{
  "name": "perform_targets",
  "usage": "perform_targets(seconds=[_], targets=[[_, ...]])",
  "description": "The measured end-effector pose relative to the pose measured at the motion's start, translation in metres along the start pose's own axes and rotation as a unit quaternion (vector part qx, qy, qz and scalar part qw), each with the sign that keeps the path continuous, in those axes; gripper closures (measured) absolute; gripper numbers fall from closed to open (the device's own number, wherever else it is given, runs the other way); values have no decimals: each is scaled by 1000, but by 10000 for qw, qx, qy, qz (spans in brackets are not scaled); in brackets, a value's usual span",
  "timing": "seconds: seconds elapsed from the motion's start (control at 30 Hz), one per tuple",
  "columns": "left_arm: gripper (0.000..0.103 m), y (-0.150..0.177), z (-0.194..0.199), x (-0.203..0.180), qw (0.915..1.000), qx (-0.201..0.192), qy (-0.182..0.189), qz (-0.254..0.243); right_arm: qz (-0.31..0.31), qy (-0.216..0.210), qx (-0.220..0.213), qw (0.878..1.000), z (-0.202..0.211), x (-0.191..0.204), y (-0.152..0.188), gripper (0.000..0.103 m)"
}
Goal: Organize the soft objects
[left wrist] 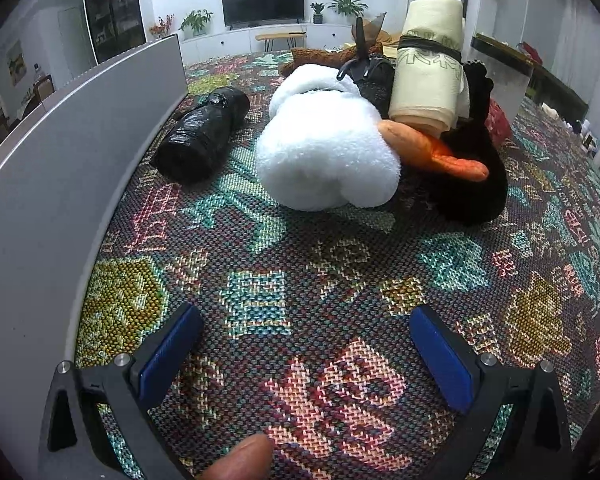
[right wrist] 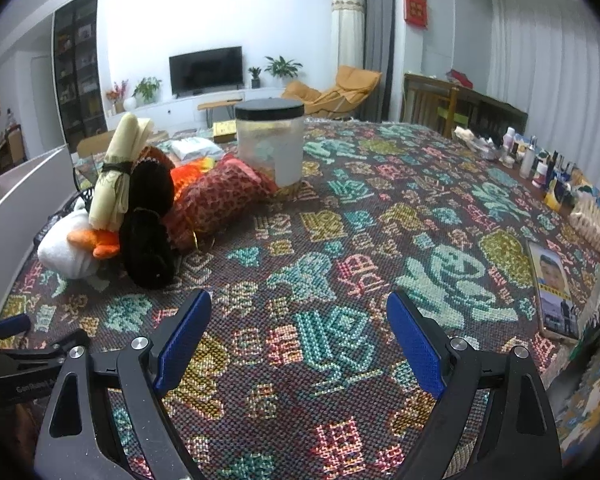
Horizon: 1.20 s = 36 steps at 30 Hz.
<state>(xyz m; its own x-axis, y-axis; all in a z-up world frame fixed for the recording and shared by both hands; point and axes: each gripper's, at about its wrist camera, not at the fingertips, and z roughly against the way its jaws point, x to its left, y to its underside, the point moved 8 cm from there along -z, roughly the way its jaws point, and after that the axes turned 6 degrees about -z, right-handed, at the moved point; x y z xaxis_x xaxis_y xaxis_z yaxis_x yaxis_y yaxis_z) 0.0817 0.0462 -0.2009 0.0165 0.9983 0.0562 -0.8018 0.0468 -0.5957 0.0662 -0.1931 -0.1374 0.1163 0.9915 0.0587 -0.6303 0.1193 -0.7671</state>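
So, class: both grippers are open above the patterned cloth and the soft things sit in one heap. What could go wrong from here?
1. The cream fabric roll leans on the heap above the white plush duck; pulling the duck first could topple it.
2. The plastic jar stands right beside the red patterned pouch; dragging the pouch may knock it.
3. The black plush touches its neighbours, so the fingers could pinch two items together.
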Motion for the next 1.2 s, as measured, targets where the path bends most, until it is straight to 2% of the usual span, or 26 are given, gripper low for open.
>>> perform_targets(seconds=[0.2, 0.47, 1.2], targets=[[0, 2, 1, 0, 10000, -28, -6, 15, -75, -4, 554, 9984, -23, -2, 13, 12], [0, 3, 1, 0, 10000, -27, -4, 11, -544, -95, 1098, 9924, -41, -17, 26, 12], [0, 3, 1, 0, 10000, -28, -8, 19, -546, -76, 1129, 9921, -43, -18, 28, 12]])
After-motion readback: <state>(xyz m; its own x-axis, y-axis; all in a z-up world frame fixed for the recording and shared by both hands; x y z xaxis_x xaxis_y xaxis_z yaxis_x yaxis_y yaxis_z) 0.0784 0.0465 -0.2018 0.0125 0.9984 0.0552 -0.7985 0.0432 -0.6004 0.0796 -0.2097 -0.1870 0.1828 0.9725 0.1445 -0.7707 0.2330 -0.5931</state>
